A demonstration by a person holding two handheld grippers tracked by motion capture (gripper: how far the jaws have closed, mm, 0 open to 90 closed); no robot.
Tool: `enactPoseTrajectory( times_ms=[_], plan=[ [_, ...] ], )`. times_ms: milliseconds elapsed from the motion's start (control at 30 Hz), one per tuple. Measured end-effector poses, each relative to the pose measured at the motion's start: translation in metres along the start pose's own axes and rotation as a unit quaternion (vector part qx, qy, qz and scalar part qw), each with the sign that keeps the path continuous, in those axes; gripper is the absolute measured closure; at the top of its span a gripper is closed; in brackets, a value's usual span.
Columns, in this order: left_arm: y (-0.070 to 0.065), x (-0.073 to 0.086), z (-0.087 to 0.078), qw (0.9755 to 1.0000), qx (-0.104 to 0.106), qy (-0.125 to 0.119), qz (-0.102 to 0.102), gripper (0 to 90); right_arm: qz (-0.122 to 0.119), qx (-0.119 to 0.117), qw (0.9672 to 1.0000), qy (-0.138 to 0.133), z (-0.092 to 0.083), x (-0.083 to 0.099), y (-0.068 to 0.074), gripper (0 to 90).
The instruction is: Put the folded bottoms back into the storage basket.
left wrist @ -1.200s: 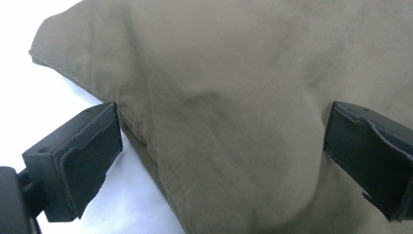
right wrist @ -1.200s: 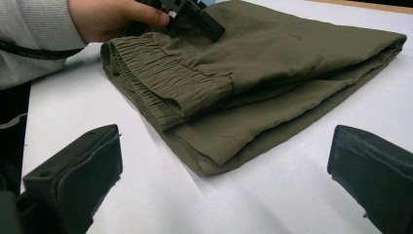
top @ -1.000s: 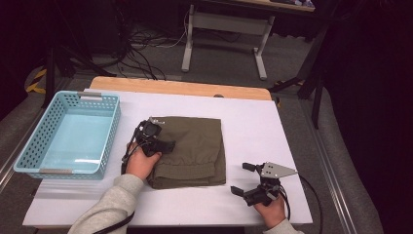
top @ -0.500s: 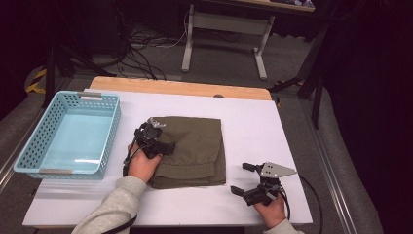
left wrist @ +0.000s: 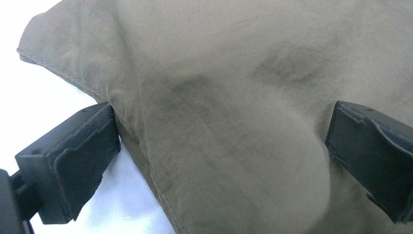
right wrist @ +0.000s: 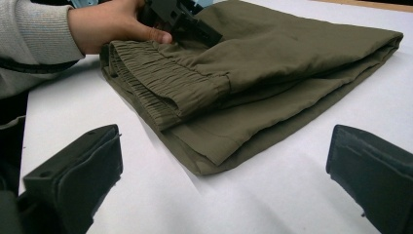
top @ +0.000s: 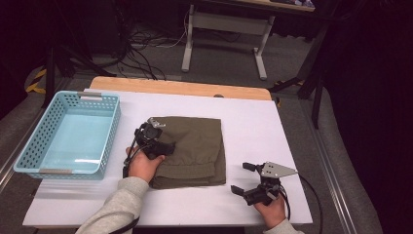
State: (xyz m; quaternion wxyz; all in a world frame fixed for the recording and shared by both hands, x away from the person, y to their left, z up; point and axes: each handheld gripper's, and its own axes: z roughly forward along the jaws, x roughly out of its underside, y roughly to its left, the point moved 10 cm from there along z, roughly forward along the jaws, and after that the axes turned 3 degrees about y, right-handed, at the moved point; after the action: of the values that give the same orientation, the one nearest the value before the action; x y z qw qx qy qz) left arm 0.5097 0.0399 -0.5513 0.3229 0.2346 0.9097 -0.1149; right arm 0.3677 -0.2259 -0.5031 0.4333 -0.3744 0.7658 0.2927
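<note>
Near right, the right claw [top: 245,179] rests spread on the white bench [top: 253,126]. Mid-bench lies the folded olive-green fabric trousers [top: 195,148]; the left claw [left wrist: 221,161], jaws spread, straddles their far-left corner. Far left sits a light-blue plastic basket [top: 29,151].

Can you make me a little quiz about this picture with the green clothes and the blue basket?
1. True or false: the basket has something in it.
2. Which gripper is at the folded garment: left gripper or right gripper?
3. What colour sheet covers the table?

Key:
1. False, it is empty.
2. The left one; its open jaws straddle a fold of cloth. The right one rests apart, open.
3. White.
</note>
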Motion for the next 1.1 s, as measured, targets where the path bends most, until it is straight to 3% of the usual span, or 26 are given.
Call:
enactPoseTrajectory(
  times_ms=[133,633,900,1100],
  plan=[
    [-0.002,0.001,-0.002,1.0000,0.001,-0.002,-0.006,3.0,0.001,0.000,1.0000,-0.001,0.000,0.000,0.000,0.3],
    [-0.010,0.001,-0.012,0.9995,-0.001,0.017,-0.026,35.9,0.001,0.001,1.0000,0.000,0.000,0.000,-0.001,0.3],
    [-0.022,0.000,-0.014,0.9993,0.026,0.019,-0.020,65.2,0.001,-0.001,1.0000,-0.001,0.000,0.000,0.000,0.3],
    [-0.024,0.001,-0.014,0.9988,0.043,0.014,-0.018,77.2,0.002,-0.001,1.0000,-0.001,0.000,0.000,0.000,0.3]
  ],
)
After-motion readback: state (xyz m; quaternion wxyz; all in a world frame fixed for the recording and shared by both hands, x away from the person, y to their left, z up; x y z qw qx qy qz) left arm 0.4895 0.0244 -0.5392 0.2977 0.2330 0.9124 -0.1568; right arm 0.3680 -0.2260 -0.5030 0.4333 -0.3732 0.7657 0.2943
